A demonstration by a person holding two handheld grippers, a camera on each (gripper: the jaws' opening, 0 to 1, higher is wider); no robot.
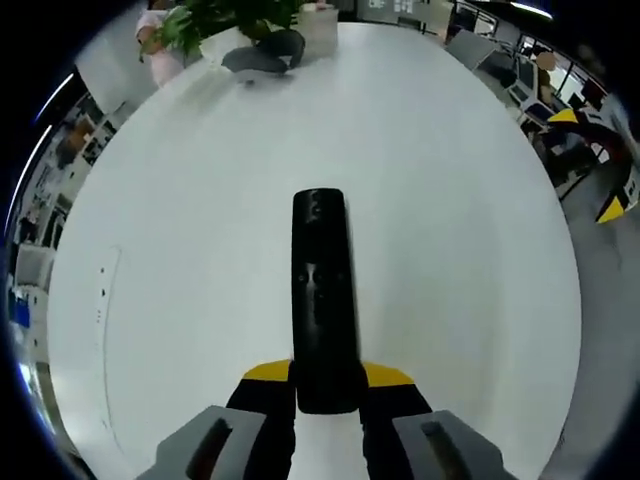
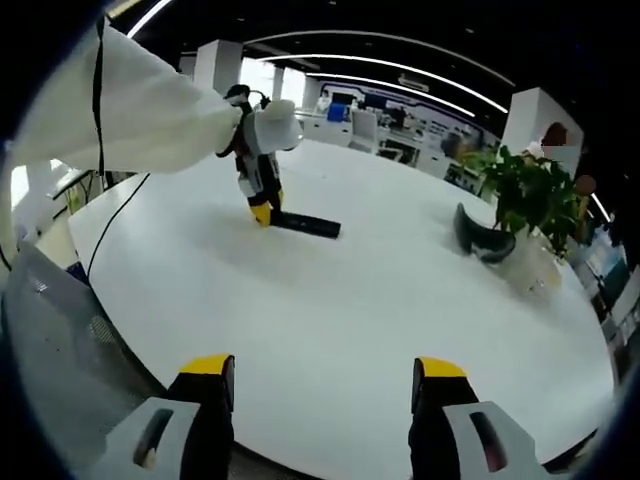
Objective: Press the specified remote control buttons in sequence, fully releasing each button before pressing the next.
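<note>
White table (image 1: 450, 220) bears remote (image 1: 323, 300), near end hidden between left tool (image 1: 326, 392).

Black jaws tipped yellow, grey housings at five and seven o'clock on right gripper (image 2: 324, 385). Same colours on left gripper (image 1: 327, 385). White sleeve (image 2: 120, 105), thin black cable alongside.

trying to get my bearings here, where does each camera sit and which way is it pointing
Left gripper view: rides the left gripper, looking along its jaws closed on the black remote, across the white table toward a potted plant.
Right gripper view: rides the right gripper, jaws apart and empty, set back near the table's edge, looking across at the left gripper and the person's white sleeve.
Shared: the remote, table, plant and a dark curved object beside it.
</note>
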